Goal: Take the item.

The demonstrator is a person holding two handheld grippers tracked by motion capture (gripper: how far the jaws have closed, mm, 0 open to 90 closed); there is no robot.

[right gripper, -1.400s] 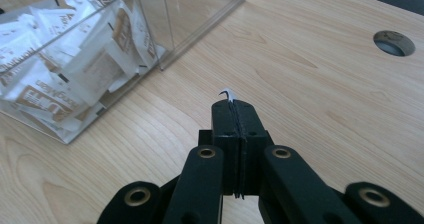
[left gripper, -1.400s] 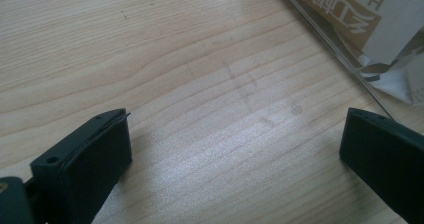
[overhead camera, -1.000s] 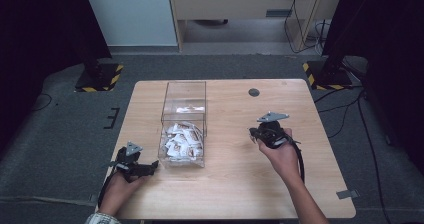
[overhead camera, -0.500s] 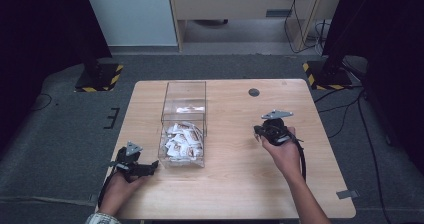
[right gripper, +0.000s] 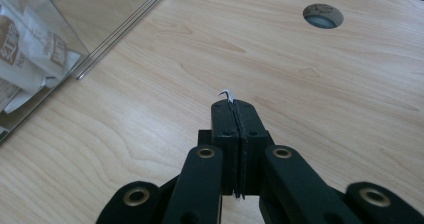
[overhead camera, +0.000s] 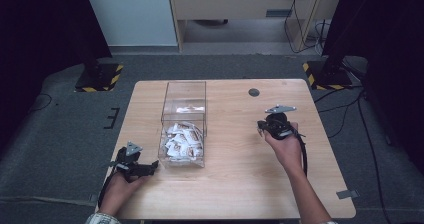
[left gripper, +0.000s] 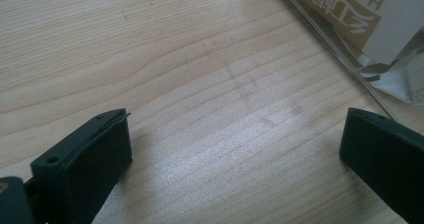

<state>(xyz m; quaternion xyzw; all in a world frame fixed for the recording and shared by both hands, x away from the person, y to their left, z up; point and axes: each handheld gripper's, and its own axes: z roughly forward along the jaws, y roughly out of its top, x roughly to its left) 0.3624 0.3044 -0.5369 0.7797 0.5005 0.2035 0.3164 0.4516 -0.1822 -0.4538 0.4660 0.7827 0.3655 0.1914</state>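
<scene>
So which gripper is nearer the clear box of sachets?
Left. The left gripper, jaws open, sits just off the clear box at its near left corner. The right gripper, jaws shut on a white scrap, is farther off to the box's right.

Bench (overhead camera: 235, 184): pale wood, a round hole (overhead camera: 254, 92) near its far edge.
On it: clear box (overhead camera: 184, 123) of paper packets (overhead camera: 183, 140).

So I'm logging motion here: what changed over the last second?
The right hand-held gripper, shut on a white scrap, drifted slightly right, away from the clear box. The left hand-held gripper stayed open by the box; the packets lie untouched.
</scene>
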